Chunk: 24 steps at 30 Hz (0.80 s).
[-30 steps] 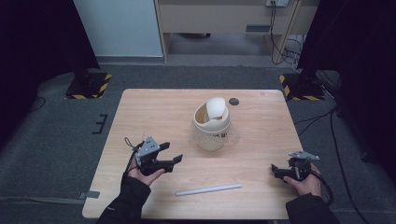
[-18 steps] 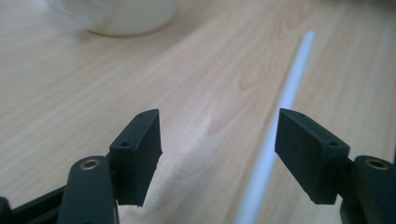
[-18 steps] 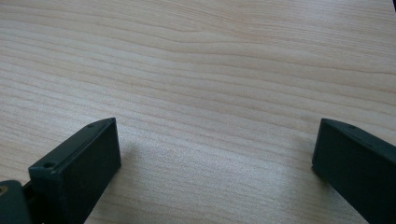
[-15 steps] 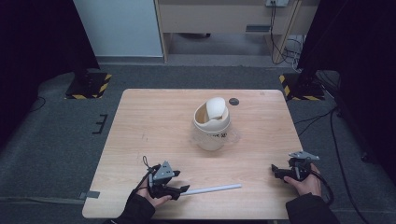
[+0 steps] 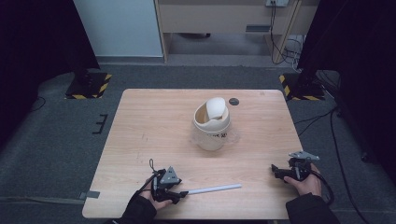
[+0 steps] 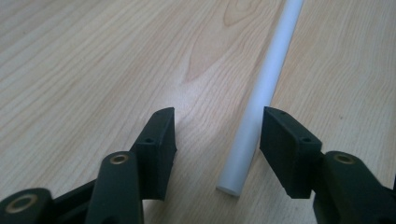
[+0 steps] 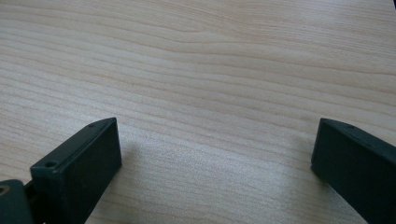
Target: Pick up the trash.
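A thin white rod (image 5: 214, 189) lies flat near the table's front edge. My left gripper (image 5: 180, 193) rests low at the rod's left end. In the left gripper view the rod (image 6: 261, 100) passes between the two black jaws, close to the right-hand one, with a gap on both sides. The jaws have just been closing around it, and the pads do not press on it. My right gripper (image 5: 275, 171) sits at the front right of the table, held by a hand. Its jaws (image 7: 212, 154) stand wide open over bare wood.
A cream jug-like container (image 5: 211, 123) with a rounded white piece in its mouth stands at the middle of the wooden table (image 5: 149, 121). A small dark disc (image 5: 233, 101) lies behind it. Striped black-and-yellow bases stand on the floor at both far corners.
My left gripper has come down and toward the front edge to the rod's left end, and its jaws have narrowed around the rod. The right gripper has stayed put.
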Motion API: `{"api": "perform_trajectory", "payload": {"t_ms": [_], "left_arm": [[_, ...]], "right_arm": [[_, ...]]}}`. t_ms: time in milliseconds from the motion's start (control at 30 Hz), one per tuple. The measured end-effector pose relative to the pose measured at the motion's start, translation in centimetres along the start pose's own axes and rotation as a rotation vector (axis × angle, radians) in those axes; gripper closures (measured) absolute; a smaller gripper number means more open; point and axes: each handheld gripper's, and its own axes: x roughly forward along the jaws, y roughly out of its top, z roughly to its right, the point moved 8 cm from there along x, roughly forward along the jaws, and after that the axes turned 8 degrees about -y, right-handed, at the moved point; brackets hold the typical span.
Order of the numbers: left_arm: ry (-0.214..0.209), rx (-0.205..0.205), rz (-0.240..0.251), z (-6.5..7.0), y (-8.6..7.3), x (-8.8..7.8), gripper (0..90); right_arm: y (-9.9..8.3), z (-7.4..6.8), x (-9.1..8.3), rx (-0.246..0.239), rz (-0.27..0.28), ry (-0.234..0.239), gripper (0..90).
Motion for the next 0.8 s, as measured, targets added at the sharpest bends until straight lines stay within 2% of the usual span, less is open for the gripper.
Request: {"api": "perform_trajectory", "payload": {"t_ms": [267, 333, 500, 667, 700, 800], "left_arm": [[0.023, 0.002, -0.008, -0.2, 0.0, -0.1, 56.9], [0.038, 0.010, -0.019, -0.3, 0.0, -0.2, 63.7], [0.038, 0.008, -0.023, -0.2, 0.0, -0.2, 78.1], [0.036, -0.002, -0.027, -0.2, 0.1, -0.2, 79.3], [0.034, 0.004, -0.021, -0.2, 0.2, -0.4, 79.3], [0.026, 0.021, 0.056, 0.0, 1.4, -1.4, 79.5]], "right_arm": [[0.0, 0.0, 0.0, -0.001, -0.001, 0.000, 1.7], [0.0, 0.0, 0.0, 0.000, -0.001, 0.001, 1.7], [0.0, 0.0, 0.0, -0.001, -0.001, 0.000, 1.7], [0.0, 0.0, 0.0, -0.003, 0.002, 0.001, 1.7], [0.0, 0.0, 0.0, -0.003, 0.002, 0.001, 1.8], [0.0, 0.0, 0.0, -0.005, 0.002, 0.003, 1.8]]}}
